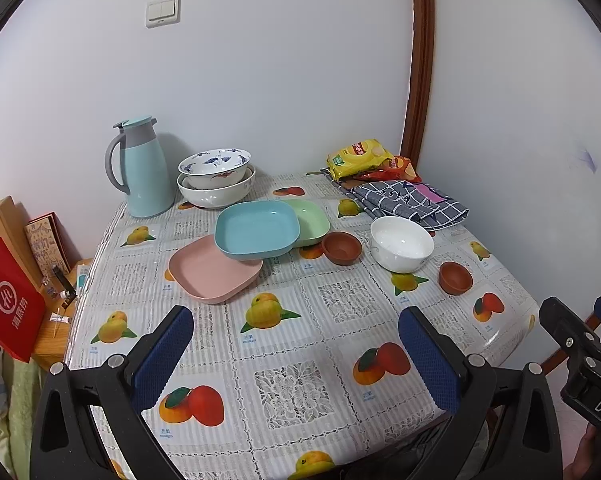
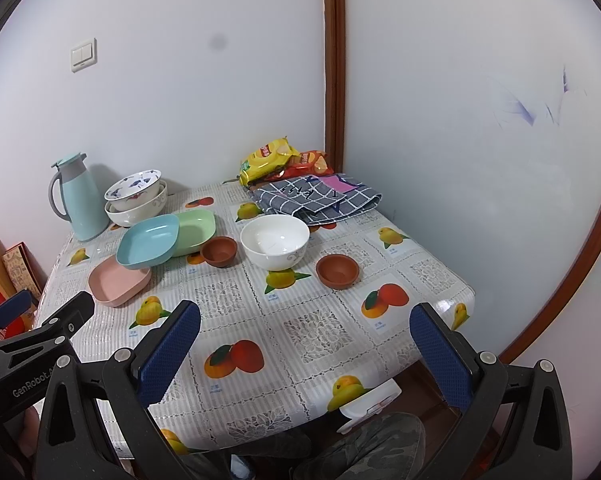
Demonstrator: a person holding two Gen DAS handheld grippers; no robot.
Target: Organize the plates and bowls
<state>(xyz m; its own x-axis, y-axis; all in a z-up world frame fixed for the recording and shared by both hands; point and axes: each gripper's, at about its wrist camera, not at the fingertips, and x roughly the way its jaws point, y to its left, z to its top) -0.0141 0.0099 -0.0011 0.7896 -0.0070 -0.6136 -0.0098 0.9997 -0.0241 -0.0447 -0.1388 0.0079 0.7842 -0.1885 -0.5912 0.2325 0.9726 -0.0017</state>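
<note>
Plates (image 1: 256, 232) number three, bowls (image 1: 401, 243) five; left gripper (image 1: 296, 344) and right gripper (image 2: 305, 338) released.

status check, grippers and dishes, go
Left gripper and right gripper open, empty, short of the dishes. Blue plate tilted across pink plate and green plate. Nothing blocking.

Both wrist cams face fwd over table (image 1: 300, 344) from near edge; same dishes shared.
</note>
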